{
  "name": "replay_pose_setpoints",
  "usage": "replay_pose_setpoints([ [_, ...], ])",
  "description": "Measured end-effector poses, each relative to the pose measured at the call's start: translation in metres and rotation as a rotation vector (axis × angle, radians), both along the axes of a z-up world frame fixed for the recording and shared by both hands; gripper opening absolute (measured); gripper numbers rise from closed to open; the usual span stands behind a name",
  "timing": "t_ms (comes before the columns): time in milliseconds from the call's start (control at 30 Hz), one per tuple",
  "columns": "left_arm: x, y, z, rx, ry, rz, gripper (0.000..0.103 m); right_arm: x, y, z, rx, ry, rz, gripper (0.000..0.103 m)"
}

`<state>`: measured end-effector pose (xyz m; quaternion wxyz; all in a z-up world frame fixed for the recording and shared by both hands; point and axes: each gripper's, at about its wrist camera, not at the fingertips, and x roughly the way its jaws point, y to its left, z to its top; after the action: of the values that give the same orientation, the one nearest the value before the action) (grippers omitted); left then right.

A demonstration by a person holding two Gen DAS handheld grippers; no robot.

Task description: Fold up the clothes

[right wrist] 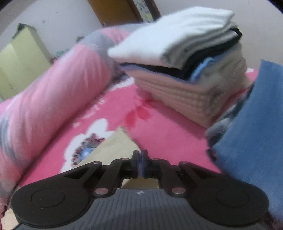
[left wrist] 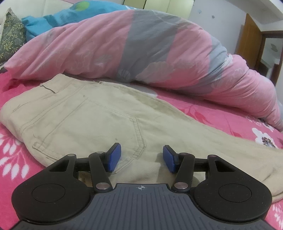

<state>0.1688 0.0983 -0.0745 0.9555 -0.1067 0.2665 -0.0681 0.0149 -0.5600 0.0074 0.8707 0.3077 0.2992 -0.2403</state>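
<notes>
Beige trousers [left wrist: 88, 115] lie flat on the pink flowered bedsheet [left wrist: 212, 115], waistband at the far left, a back pocket facing up. My left gripper [left wrist: 142, 157] hovers low over the seat by that pocket, open, with only cloth beneath its blue pads [left wrist: 115, 157]. In the blurred right wrist view, a corner of the trousers' leg end [right wrist: 115, 145] runs up to my right gripper [right wrist: 141, 159]. Its jaws are pressed together on that edge.
A rolled pink and grey quilt [left wrist: 141, 44] lies along the far side of the bed. A stack of folded clothes [right wrist: 185, 62] stands ahead of the right gripper, with a blue garment [right wrist: 256, 132] close at the right. A blue pillow [left wrist: 61, 16] lies at the back left.
</notes>
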Motion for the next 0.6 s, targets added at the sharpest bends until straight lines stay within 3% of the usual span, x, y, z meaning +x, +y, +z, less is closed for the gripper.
replay_pose_setpoints([
  [133,-0.001,0.0,0.0,0.001,0.0,0.001,0.053,0.008,-0.003,-0.017,-0.008,0.084,0.009,0.002],
  [333,0.0,0.001,-0.001,-0.005,0.002,0.0,0.053,0.004,-0.007,-0.035,0.02,0.114,-0.008,0.002],
  [600,0.0,0.003,-0.001,-0.014,0.004,0.001,0.053,-0.008,-0.001,-0.031,0.009,0.105,-0.006,0.002],
])
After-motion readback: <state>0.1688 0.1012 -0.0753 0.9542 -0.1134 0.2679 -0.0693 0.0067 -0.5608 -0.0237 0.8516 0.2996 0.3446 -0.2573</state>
